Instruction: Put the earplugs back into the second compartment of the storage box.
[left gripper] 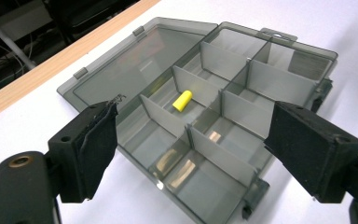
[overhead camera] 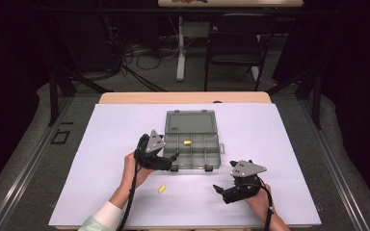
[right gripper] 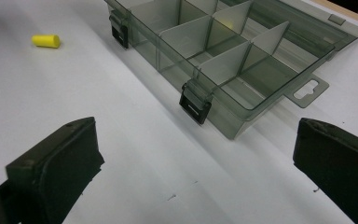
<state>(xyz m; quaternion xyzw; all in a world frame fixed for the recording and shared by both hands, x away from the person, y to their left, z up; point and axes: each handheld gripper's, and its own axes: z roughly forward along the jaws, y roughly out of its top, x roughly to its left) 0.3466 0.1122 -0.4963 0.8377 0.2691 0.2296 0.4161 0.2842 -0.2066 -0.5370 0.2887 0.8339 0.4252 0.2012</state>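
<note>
Gaping empty, left gripper (left gripper: 191,149) sees boxed earplug (left gripper: 182,101); right gripper (right gripper: 196,172), wide, sees loose earplug (right gripper: 46,41).

Black tools (overhead camera: 173,158), grey three-cornered plates; trailing cables; pale sleeve (overhead camera: 102,219)

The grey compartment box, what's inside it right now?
The open compartment box holds one yellow earplug, lying in a middle compartment of the far row. The other compartments look empty; the dividers hide almost nothing.

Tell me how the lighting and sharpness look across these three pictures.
High view: the white table is brightly lit and the room behind is dark. Left gripper view: bright glints on the box floor, yellow plug sharp, near jaws soft. Right gripper view: faint shadows beside the box, jaws blurred.
</note>
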